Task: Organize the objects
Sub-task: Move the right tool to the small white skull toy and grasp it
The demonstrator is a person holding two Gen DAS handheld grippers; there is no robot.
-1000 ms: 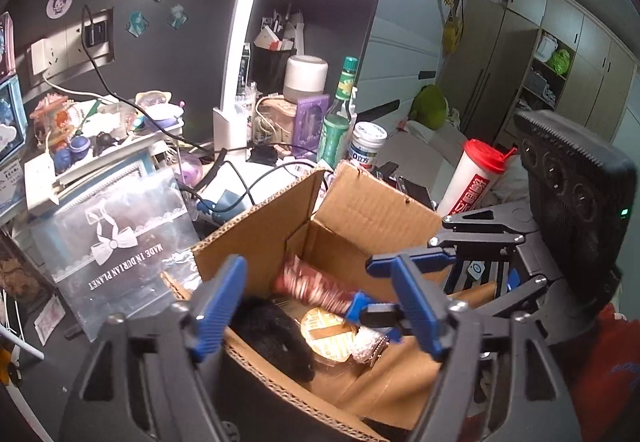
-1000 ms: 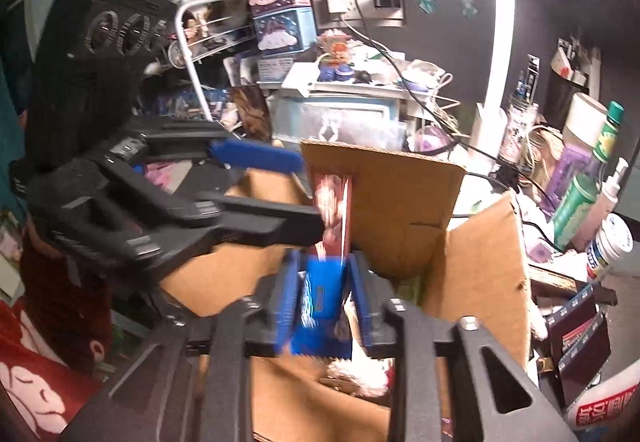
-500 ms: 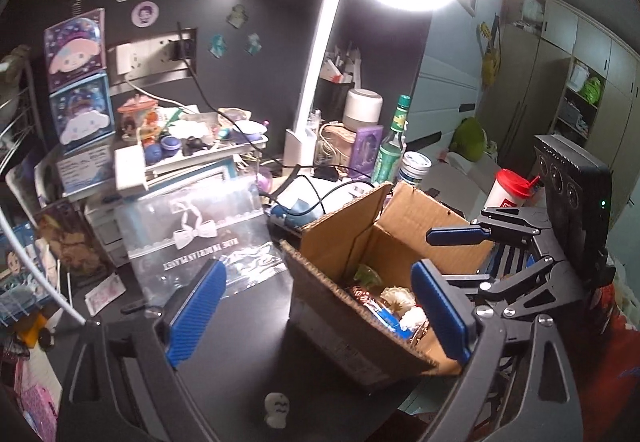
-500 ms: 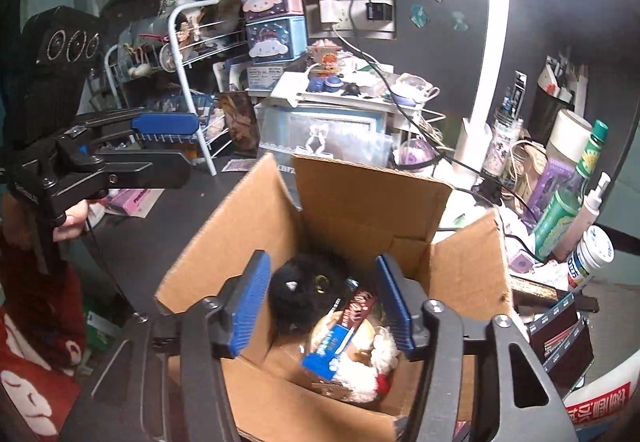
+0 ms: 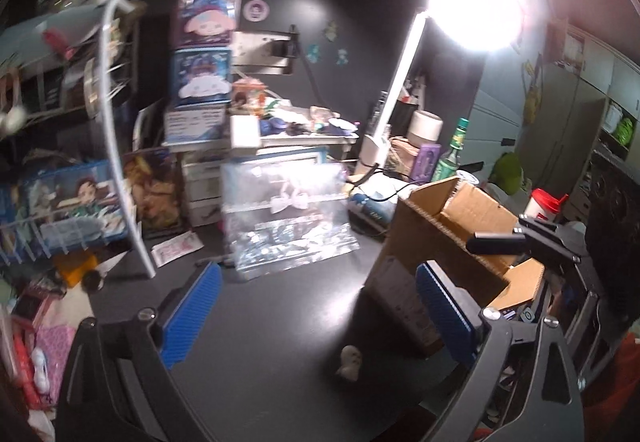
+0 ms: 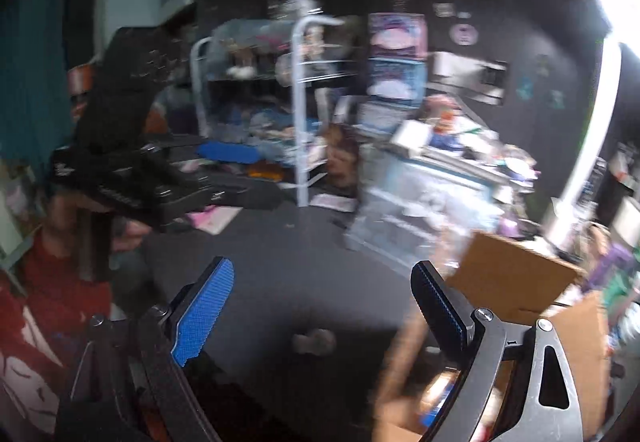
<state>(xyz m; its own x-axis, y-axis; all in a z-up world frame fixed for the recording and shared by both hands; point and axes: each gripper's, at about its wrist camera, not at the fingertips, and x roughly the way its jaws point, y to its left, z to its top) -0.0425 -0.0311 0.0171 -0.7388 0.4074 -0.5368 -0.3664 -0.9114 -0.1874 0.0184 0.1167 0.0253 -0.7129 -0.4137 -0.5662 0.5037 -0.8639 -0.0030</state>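
An open cardboard box (image 5: 448, 242) stands on the dark desk (image 5: 280, 306) at the right; it also shows blurred in the right wrist view (image 6: 516, 282). A small pale figurine (image 5: 349, 360) lies on the desk in front of the box, and shows as a blur in the right wrist view (image 6: 314, 342). My left gripper (image 5: 316, 310) is open and empty above the desk, left of the box. My right gripper (image 6: 320, 306) is open and empty above the desk, just left of the box. The right gripper's body (image 5: 540, 238) reaches over the box.
A clear plastic bag with a bow (image 5: 288, 218) leans at the back. A white wire rack (image 5: 120, 146) with boxes stands at the left. A bright desk lamp (image 5: 472, 14), bottles (image 5: 452, 158) and cables crowd the back right. Pink items (image 5: 44, 346) lie at the desk's left edge.
Both grippers have pulled back and swung left, away from the box. The right gripper, earlier shut on a blue packet, opened half a second ago, leaving it in the box, and stays open.
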